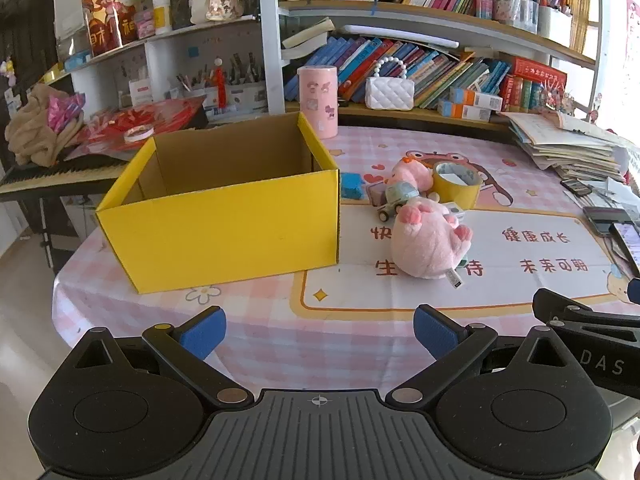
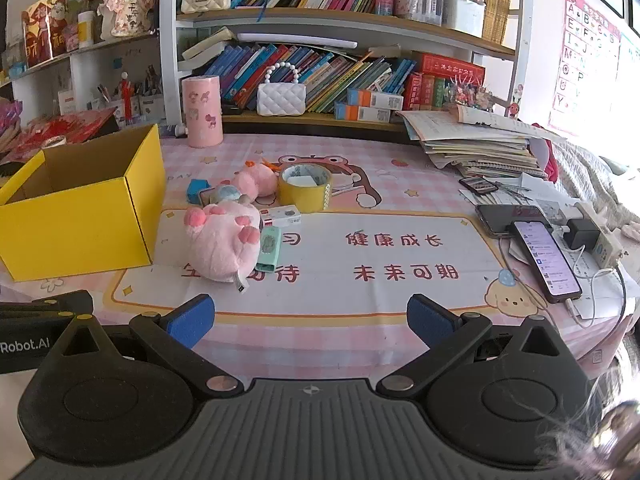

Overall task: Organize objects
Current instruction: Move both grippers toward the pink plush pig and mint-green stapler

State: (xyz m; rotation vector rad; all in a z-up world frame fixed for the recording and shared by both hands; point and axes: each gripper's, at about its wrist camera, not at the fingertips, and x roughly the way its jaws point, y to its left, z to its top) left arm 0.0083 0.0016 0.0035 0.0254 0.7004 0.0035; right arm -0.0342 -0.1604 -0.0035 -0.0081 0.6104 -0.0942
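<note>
I cannot see the floor of the open yellow cardboard box (image 1: 224, 216); its front wall hides it. The big pink plush pig (image 1: 428, 240) covers part of the small toy car (image 1: 394, 200) and most of the mint green flat case (image 2: 269, 249) beside it. In my right view the box runs off the left edge. The other claw (image 1: 592, 332) is cut off at the right edge of my left view. The words on the book spines (image 2: 320, 68) are too small to read.
</note>
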